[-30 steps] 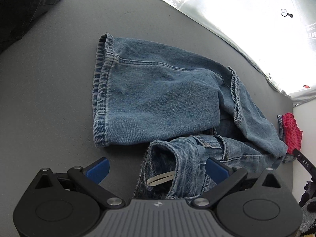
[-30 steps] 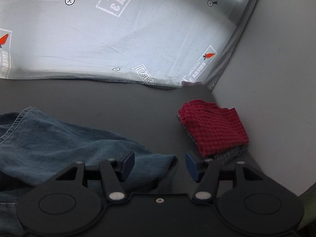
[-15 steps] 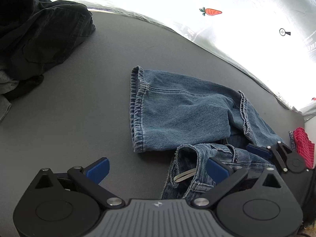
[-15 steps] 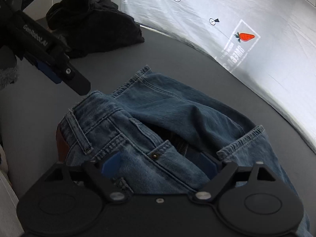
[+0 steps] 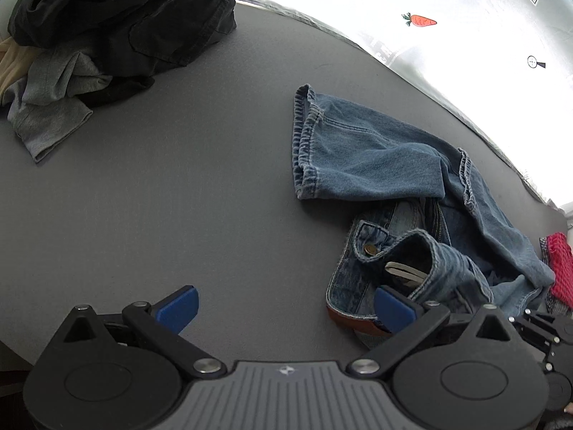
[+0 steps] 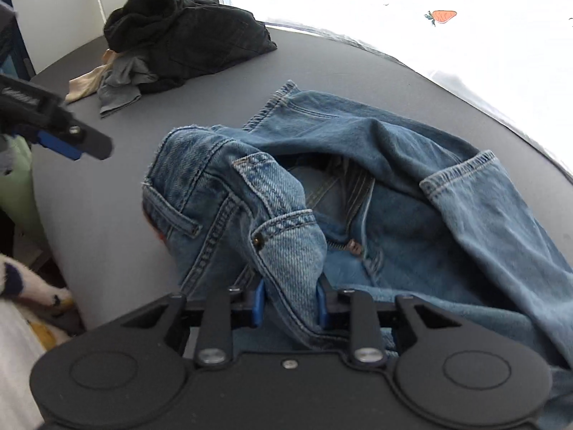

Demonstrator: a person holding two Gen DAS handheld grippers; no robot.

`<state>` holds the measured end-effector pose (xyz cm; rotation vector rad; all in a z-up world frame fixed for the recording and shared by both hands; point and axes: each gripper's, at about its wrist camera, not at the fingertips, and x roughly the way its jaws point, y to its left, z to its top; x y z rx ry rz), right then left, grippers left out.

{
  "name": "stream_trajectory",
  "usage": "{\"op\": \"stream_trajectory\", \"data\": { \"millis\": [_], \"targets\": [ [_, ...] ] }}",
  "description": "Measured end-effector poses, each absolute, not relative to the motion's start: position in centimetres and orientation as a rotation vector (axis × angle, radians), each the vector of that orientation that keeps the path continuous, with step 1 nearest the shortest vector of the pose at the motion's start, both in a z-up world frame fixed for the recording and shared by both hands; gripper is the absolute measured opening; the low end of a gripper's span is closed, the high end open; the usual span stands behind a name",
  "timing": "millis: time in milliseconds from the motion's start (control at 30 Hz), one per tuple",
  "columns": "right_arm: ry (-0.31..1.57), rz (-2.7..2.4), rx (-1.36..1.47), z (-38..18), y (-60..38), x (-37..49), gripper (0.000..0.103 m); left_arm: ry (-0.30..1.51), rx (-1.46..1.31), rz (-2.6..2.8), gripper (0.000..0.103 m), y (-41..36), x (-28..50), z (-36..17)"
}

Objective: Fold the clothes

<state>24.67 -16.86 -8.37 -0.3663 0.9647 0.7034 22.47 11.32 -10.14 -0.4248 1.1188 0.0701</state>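
A pair of blue jeans [image 5: 386, 157] lies crumpled on the grey table [image 5: 179, 197], legs folded over, waistband nearest me. It also shows in the right wrist view [image 6: 394, 186]. My left gripper [image 5: 284, 310] is open and empty, its right finger beside the waistband with the brass button [image 5: 369, 249]. It also shows at the left of the right wrist view [image 6: 68, 139]. My right gripper [image 6: 290, 304] is shut on the jeans' waistband by the fly.
A pile of dark and grey clothes [image 5: 107, 36] lies at the table's far left, also in the right wrist view [image 6: 179, 43]. A folded red checked cloth [image 5: 558, 265] sits at the right edge. A white printed sheet [image 5: 465, 18] hangs behind the table.
My right gripper has swung round from the red cloth to the jeans and closed on the waistband. My left gripper has drawn back and to the left, staying open.
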Motion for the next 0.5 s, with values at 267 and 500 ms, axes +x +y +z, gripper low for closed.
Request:
{"op": "stream_trajectory", "data": {
  "millis": [267,500],
  "targets": [
    [1.119,0.775,-0.287,-8.4,-19.4,20.1,0.046,1.166,-0.324,-0.013,0.103,7.6,22.3,-11.2],
    [0.859,0.7,0.04,-2.2,-21.2,25.2,0.073,1.136,-0.306,0.01,0.103,8.0,22.4,-10.6]
  ]
}}
